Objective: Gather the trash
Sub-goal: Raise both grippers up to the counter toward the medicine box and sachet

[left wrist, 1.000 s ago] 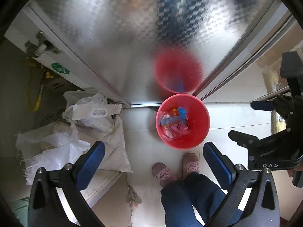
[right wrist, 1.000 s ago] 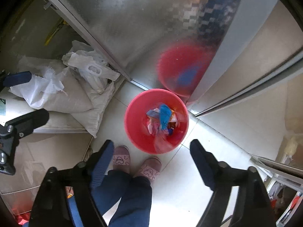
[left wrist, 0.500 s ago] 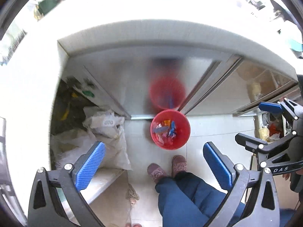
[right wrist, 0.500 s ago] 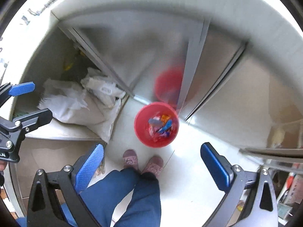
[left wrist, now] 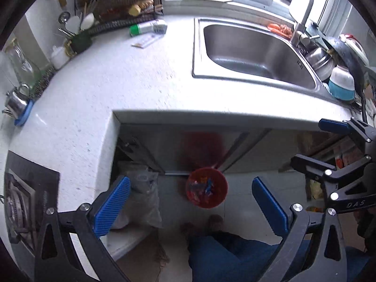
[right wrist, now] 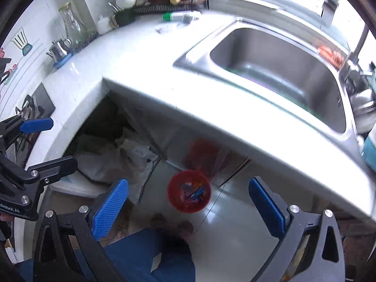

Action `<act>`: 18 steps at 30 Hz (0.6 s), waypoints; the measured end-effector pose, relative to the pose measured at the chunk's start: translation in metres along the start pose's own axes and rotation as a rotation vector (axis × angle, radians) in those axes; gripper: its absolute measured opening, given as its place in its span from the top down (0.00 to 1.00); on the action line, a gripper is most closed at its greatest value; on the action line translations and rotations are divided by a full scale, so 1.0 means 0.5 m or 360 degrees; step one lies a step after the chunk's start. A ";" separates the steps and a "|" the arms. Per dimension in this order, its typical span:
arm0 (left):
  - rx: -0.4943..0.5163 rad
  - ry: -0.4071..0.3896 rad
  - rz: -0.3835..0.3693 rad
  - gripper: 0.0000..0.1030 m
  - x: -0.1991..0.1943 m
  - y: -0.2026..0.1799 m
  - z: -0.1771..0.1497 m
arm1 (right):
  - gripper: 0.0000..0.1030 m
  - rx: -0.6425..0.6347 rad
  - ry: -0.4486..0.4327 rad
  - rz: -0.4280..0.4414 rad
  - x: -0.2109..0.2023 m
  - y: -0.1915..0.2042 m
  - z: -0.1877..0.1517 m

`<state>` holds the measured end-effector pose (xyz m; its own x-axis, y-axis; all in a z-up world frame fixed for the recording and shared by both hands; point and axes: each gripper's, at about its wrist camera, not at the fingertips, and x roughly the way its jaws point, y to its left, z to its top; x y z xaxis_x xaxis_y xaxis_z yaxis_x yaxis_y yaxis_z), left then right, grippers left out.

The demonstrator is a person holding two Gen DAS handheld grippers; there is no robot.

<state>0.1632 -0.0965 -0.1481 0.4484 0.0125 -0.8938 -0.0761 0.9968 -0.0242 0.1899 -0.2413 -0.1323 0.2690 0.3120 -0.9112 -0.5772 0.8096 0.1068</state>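
A red trash bin (left wrist: 206,190) with colourful wrappers in it stands on the floor below the counter edge; it also shows in the right wrist view (right wrist: 189,193). My left gripper (left wrist: 190,208) is open and empty, high above the bin. My right gripper (right wrist: 188,208) is open and empty, also high above it. The right gripper shows at the right edge of the left wrist view (left wrist: 333,155). On the counter lie a green-capped white bottle (left wrist: 148,27) and a flat paper packet (left wrist: 146,41); both also show in the right wrist view, the bottle (right wrist: 181,16) and the packet (right wrist: 165,28).
A white counter (left wrist: 131,80) holds a steel sink (left wrist: 253,47) with tap, stacked pots and bowls (left wrist: 336,75) at right, a small kettle (left wrist: 15,102), jars and a rack at back. White sacks (left wrist: 143,195) lie in the open cupboard. The person's legs (left wrist: 225,253) stand by the bin.
Both grippers have risen from close over the bin to above counter height. The counter and sink have come into view and the bin looks much smaller. Both stay open.
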 end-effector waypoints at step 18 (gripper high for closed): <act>-0.0098 -0.0217 0.0104 0.00 -0.082 0.119 0.164 | 0.01 -0.0187 -0.0177 0.0042 -0.038 0.019 0.152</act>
<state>0.2131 -0.0313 -0.0764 0.5570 0.0917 -0.8254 -0.1613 0.9869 0.0008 0.2381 -0.2018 -0.0836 0.3325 0.3907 -0.8584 -0.6696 0.7387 0.0769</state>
